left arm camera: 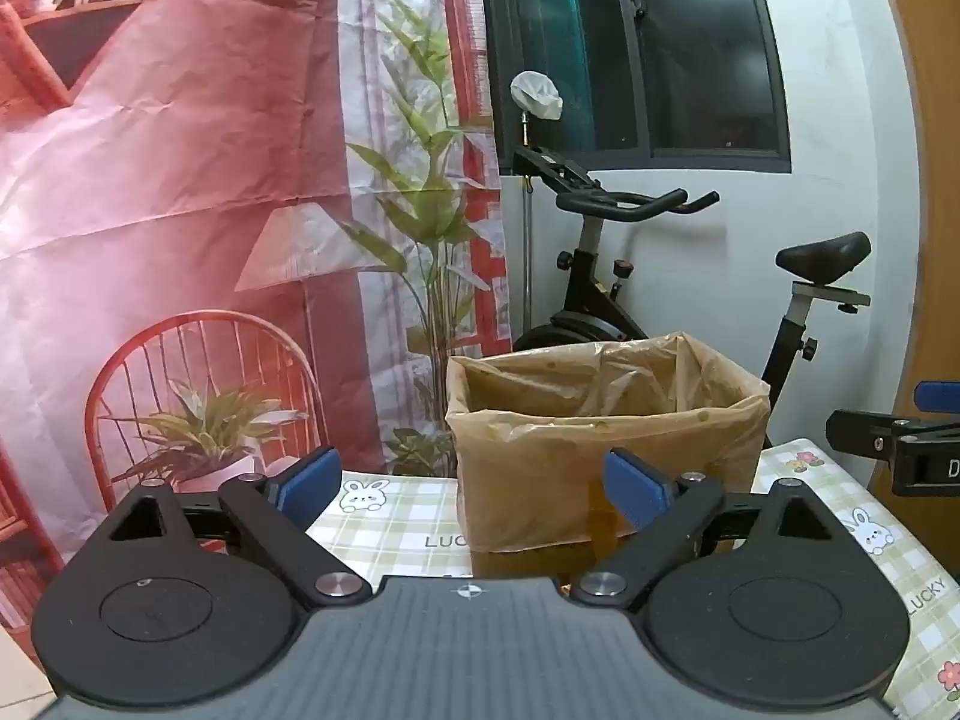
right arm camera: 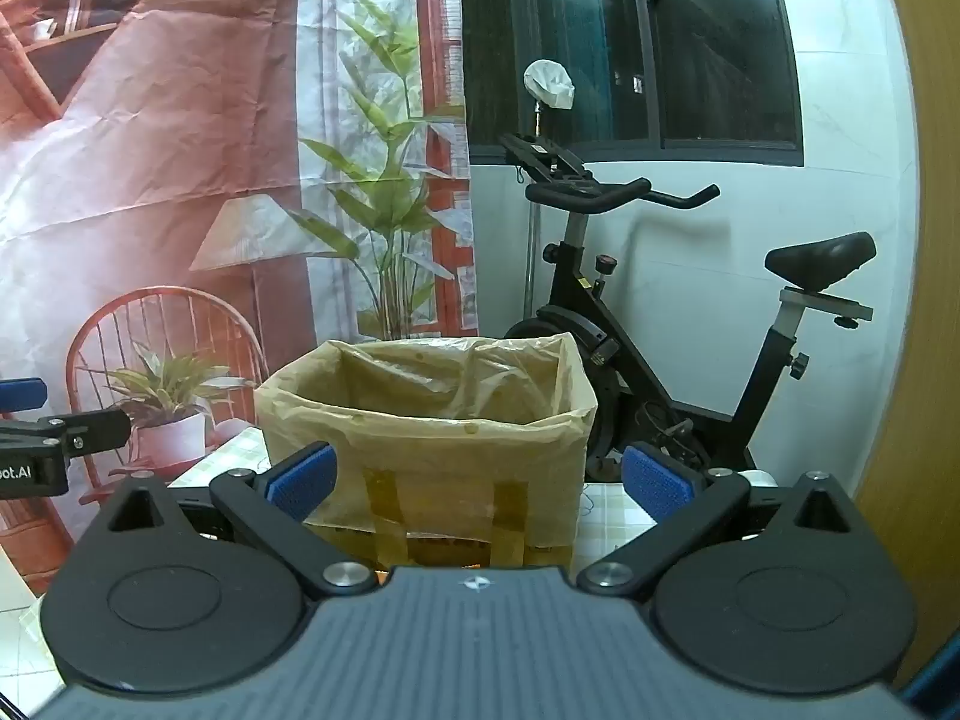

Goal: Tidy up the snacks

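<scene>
A cardboard box lined with a brownish plastic bag [left arm camera: 606, 420] stands on the checked tablecloth [left arm camera: 390, 516]. The same box [right arm camera: 426, 420] fills the middle of the right wrist view. My left gripper [left arm camera: 474, 486] is open, its blue pads wide apart and nothing between them, with the box just ahead and slightly right. My right gripper [right arm camera: 480, 480] is open too and empty, facing the box's near side. The right gripper's finger [left arm camera: 888, 438] shows at the right edge of the left view; the left gripper's finger [right arm camera: 66, 426] shows at the left edge of the right view. No snacks are visible.
A black exercise bike [right arm camera: 660, 324] stands behind the table by the white wall and dark window. A printed backdrop with a red chair and plants [left arm camera: 198, 240] hangs on the left. The table's far edge lies right behind the box.
</scene>
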`<state>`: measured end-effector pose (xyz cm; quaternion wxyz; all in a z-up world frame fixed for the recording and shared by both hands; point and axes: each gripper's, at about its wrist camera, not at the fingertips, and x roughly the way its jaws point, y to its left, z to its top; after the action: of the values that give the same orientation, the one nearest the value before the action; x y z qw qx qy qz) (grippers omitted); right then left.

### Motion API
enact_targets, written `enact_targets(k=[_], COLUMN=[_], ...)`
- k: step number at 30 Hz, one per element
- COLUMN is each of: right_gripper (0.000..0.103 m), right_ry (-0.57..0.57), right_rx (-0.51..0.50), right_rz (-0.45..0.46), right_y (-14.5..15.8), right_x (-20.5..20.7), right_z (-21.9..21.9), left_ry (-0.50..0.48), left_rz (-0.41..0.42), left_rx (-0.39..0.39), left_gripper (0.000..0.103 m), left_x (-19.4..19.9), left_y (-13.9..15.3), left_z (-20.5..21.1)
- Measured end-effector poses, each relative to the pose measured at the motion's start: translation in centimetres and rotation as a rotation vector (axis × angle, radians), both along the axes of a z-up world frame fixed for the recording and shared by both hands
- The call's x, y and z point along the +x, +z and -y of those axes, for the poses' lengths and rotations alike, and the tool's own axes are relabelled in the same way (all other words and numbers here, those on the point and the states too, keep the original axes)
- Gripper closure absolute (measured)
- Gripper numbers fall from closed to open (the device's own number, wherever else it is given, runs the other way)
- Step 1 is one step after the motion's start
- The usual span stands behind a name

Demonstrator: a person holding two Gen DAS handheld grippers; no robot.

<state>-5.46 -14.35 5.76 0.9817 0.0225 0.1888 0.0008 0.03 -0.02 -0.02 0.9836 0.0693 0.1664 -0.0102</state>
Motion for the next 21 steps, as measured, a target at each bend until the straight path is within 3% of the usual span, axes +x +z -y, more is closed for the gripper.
enact_targets(k=[10,21], right_gripper=[0.0,0.0], right_ry=[-0.001,0.005], right_rx=[0.004,0.012], right_rz=[-0.012,-0.027], right_y=[-0.2,-0.3], right_x=[0.4,0.8], right_z=[0.2,0.3], left_ry=[0.03,0.032], left_rz=[-0.024,-0.021], left_rx=[-0.022,-0.019], left_gripper=[0.009,0.011], left_x=[1.8,0.6], left_y=[-0.5,0.0], left_z=[0.0,0.1])
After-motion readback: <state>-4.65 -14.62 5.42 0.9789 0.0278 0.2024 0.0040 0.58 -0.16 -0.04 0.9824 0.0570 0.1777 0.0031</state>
